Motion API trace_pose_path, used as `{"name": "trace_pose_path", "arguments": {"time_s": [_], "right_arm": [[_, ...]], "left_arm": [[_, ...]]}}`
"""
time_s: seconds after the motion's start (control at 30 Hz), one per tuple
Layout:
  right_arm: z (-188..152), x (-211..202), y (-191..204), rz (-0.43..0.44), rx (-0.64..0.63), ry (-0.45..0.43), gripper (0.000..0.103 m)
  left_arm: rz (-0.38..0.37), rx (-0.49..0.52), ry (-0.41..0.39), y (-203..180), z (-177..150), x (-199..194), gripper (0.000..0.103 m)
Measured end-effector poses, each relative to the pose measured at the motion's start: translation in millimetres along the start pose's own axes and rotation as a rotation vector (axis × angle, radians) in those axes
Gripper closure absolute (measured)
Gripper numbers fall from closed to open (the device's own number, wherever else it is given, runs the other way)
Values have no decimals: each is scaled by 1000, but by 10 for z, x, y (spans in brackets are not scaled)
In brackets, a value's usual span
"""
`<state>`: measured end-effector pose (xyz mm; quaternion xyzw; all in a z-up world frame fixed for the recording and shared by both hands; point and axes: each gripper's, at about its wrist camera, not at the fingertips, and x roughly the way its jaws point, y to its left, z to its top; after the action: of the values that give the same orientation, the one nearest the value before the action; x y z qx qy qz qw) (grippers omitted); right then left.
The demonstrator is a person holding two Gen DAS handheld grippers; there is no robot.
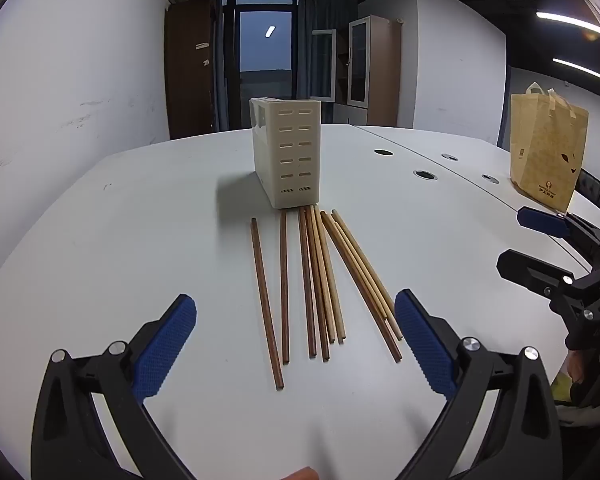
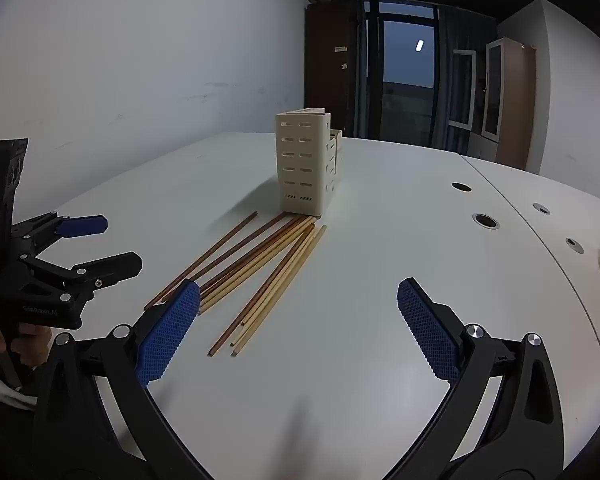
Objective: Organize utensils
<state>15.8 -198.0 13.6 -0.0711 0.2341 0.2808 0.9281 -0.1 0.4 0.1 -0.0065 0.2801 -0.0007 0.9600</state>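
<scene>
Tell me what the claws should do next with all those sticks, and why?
Probably lower the left claw onto one chopstick from the chopsticks and pinch it. Both it and the right claw are open and empty, every stick lies flat on the table, and the cream holder behind them stands upright, waiting.

free: bare table [image 1: 148, 216] left of chopsticks [image 1: 312, 280] | blocked: holder [image 1: 288, 152] stands at their far tips (touching) | right: bag [image 1: 546, 148] near edge
</scene>
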Motion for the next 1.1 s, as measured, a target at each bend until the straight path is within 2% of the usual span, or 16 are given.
{"name": "trace_pose_path", "arguments": {"time_s": [0.2,0.37,1.1], "right_arm": [[-3,49,0,19,-8,34,8],[19,49,16,30,-2,46,8],[16,135,-35,36,-2,55,8]], "left_arm": [[-22,6,16,22,12,30,5],[-4,21,32,-19,107,129,5],[1,-2,17,75,38,43,5]]}}
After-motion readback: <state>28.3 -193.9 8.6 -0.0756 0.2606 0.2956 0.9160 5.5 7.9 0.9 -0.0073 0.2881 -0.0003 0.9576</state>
